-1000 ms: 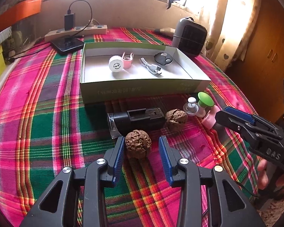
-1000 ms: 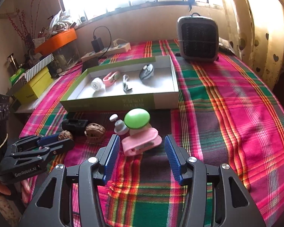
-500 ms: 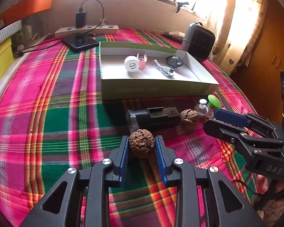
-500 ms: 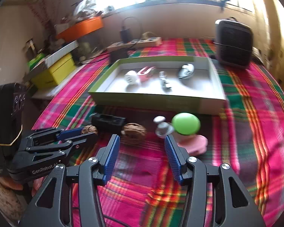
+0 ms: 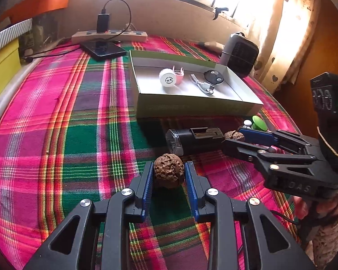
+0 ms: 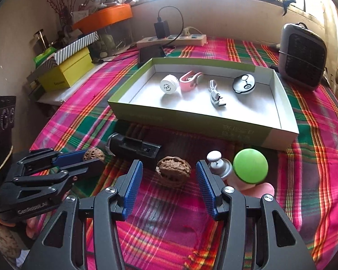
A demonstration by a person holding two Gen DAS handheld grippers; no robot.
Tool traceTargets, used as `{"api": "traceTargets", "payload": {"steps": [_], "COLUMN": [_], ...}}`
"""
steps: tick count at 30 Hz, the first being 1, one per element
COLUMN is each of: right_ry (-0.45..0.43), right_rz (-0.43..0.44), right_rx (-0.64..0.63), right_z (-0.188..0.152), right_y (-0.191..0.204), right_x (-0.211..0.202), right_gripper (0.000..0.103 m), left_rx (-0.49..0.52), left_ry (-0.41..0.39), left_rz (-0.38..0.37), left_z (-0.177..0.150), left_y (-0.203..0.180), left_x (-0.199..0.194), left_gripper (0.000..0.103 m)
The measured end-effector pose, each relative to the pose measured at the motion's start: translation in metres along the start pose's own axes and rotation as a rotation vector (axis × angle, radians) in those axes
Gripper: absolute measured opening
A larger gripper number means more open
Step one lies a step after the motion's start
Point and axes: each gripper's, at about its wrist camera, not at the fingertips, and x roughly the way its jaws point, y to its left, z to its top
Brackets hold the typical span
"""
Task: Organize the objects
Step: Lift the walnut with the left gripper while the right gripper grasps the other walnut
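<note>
My left gripper (image 5: pixel 168 175) is shut on a brown walnut (image 5: pixel 168 173), which it holds just above the plaid cloth; it also shows in the right wrist view (image 6: pixel 92 154). My right gripper (image 6: pixel 169 175) is open, its pads on either side of a second walnut (image 6: pixel 173 171) that lies on the cloth. A black cylindrical device (image 6: pixel 133 149) lies behind the walnuts. A green-topped pink object (image 6: pixel 250 168) and a small white-knobbed piece (image 6: pixel 218 164) stand right of the right gripper. An open green-sided box (image 6: pixel 191 124) holds a white round item, a pink clip, a cable and a round fob.
A grey heater (image 6: pixel 302 56) stands at the back right. A power strip (image 6: pixel 171 40) with a charger and a phone (image 5: pixel 103 49) lie behind the box. Yellow and striped boxes (image 6: pixel 67 72) sit at the left edge.
My left gripper has closed on the near walnut and raised it slightly. My right gripper has swung left from the pink object and now straddles the second walnut.
</note>
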Motion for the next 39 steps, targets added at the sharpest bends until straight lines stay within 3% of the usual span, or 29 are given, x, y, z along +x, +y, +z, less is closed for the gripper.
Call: {"api": "traceTargets", "payload": {"steps": [14,16,18,39], "right_ry": [0.015,0.012,0.01,0.0], "right_rz": [-0.026,-0.036,-0.04,-0.032], "right_rx": [-0.047,-0.049,-0.047,-0.032], "right_z": [0.0003,-0.0006,-0.0013,-0.0067], "right_y": [0.0023,0.0036,0.0032,0.0068], "right_x": [0.0076,0.0071,0.0066,0.0025], "right_gripper": [0.05,0.038,0.035,0.034], "left_rx": [0.005,0.005,0.006,0.013], "left_ry": [-0.003,-0.003,-0.003,-0.003], "left_rz": [-0.01,-0.009,-0.008,0.013], "left_z": [0.0009,0.001,0.0011,0.0016], "left_y": [0.0013,0.0014,0.0011,-0.0012], "left_x": [0.0004,0.0003,0.0003,0.0004], "left_gripper": [0.026,0.026,0.026,0.026]}}
